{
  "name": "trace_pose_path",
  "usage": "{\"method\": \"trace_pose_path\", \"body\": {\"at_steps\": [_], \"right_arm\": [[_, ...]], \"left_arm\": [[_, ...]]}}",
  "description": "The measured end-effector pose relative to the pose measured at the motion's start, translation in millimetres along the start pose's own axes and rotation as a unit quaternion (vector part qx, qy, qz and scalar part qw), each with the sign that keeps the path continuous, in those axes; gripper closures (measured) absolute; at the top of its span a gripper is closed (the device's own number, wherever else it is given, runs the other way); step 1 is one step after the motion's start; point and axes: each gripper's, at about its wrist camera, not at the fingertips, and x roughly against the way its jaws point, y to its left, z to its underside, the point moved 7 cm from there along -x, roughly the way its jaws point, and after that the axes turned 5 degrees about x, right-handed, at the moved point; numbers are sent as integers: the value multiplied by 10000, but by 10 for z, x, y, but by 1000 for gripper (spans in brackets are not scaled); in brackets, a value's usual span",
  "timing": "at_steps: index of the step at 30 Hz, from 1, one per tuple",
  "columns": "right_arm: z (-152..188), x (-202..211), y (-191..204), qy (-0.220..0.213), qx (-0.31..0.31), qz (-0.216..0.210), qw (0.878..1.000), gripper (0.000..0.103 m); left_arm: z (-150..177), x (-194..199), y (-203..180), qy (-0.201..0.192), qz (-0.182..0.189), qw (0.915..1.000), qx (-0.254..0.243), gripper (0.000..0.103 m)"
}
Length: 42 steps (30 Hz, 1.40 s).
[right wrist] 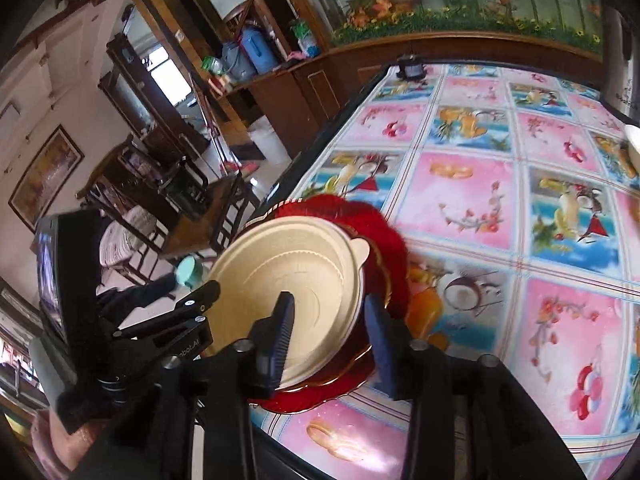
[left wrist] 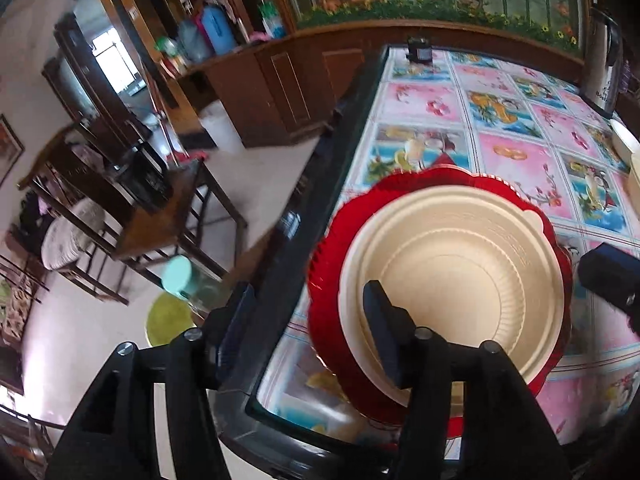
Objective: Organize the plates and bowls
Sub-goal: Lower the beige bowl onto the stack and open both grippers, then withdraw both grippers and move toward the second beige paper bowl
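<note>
A beige ribbed bowl [left wrist: 460,280] rests on a red scalloped plate [left wrist: 332,240] at the near left corner of the table. My left gripper [left wrist: 310,324] is open: one finger hangs beyond the table edge and the other stands over the bowl's near side, neither touching it. In the right wrist view the bowl [right wrist: 288,264] and red plate [right wrist: 384,240] lie just ahead. My right gripper [right wrist: 330,336] is open and straddles the bowl's rim, with one finger inside and one outside and gaps on both sides. The right gripper's body [left wrist: 608,280] shows at the far right.
The table [left wrist: 512,152] has a pink and blue picture cloth and a dark raised edge. A steel flask [left wrist: 604,68] and a pale dish [left wrist: 624,140] stand at the back right, and a small black device [left wrist: 418,50] at the far edge. Chairs and a green stool [left wrist: 168,320] are off the left side.
</note>
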Motion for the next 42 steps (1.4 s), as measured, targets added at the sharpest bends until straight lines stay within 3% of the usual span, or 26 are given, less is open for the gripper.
{"method": "trace_pose_path", "body": {"at_steps": [5, 12, 19, 42], "right_arm": [[-88, 203, -127, -348, -93, -27, 9993, 64], [-132, 448, -235, -775, -34, 56, 9970, 61], [-167, 683, -378, -1114, 47, 297, 9933, 59], [-135, 1272, -1356, -1591, -687, 532, 9834, 56]], "left_arm": [[-60, 206, 81, -433, -81, 9990, 50, 47], [-137, 468, -8, -717, 594, 9949, 376, 46], [-208, 704, -317, -945, 801, 9921, 175, 44], [-378, 1021, -1353, -1125, 1021, 9867, -571, 44]]}}
